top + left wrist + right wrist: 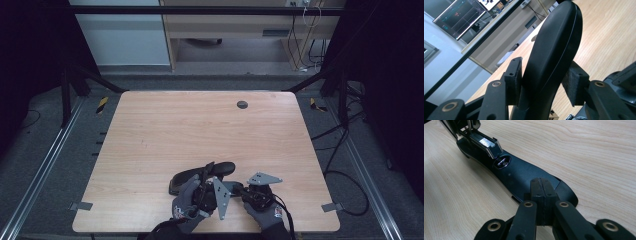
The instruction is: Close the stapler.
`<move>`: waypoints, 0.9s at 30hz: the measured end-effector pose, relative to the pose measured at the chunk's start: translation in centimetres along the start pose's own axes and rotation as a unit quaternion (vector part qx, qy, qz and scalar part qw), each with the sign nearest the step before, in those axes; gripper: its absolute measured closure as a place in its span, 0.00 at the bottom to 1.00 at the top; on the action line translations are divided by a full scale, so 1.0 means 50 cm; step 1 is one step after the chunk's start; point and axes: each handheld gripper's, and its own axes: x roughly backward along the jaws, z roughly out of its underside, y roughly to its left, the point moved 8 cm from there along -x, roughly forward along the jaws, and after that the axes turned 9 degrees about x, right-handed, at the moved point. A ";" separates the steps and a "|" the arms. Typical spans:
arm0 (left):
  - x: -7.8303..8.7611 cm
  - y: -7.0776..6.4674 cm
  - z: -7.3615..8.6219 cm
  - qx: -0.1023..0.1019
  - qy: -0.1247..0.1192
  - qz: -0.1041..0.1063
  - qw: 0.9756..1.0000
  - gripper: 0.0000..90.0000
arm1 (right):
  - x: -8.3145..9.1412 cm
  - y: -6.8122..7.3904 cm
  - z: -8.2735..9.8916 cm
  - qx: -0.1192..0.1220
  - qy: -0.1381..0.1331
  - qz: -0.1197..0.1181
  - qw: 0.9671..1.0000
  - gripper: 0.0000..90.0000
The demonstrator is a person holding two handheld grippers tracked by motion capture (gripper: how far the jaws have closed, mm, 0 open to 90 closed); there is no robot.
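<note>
A long black sole-shaped piece (192, 176) lies on the wooden table (200, 125) near its front edge. My left gripper (206, 175) is shut on it: in the left gripper view the curved black piece (554, 50) rises between the two pads (513, 75), tilted up on its edge. My right gripper (240, 189) sits just right of it, jaws pressed together with nothing seen between them. In the right gripper view its tip (541, 182) hangs over the rounded end of the black piece (516, 173), which carries a round metal inset (503, 162).
A gloved hand (185, 205) holds each gripper at the table's front edge. A dark round grommet (242, 104) sits at the table's far side. Cables (345, 145) lie on the floor to the right. Metal rails (45, 160) flank the table.
</note>
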 end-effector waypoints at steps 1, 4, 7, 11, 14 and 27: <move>-0.002 -0.003 0.001 -0.004 0.000 0.000 1.000 0.59 | 0.000 0.000 0.000 0.000 0.000 0.000 1.000 1.00; -0.006 -0.012 0.004 -0.015 0.003 0.001 1.000 0.58 | 0.001 0.000 0.001 -0.003 0.001 0.002 1.000 1.00; -0.009 -0.019 0.007 -0.029 0.007 -0.001 1.000 0.58 | 0.001 -0.001 0.001 -0.002 0.001 0.003 1.000 1.00; -0.013 -0.028 0.011 -0.042 0.010 -0.002 0.999 0.58 | 0.001 -0.002 0.001 -0.003 -0.001 0.002 1.000 1.00; -0.017 -0.036 0.015 -0.053 0.011 -0.004 0.999 0.58 | 0.002 -0.003 0.001 -0.003 -0.002 0.002 1.000 1.00; -0.027 -0.065 0.031 -0.092 0.019 -0.003 0.996 0.57 | 0.015 -0.022 0.006 -0.011 -0.004 0.014 1.000 1.00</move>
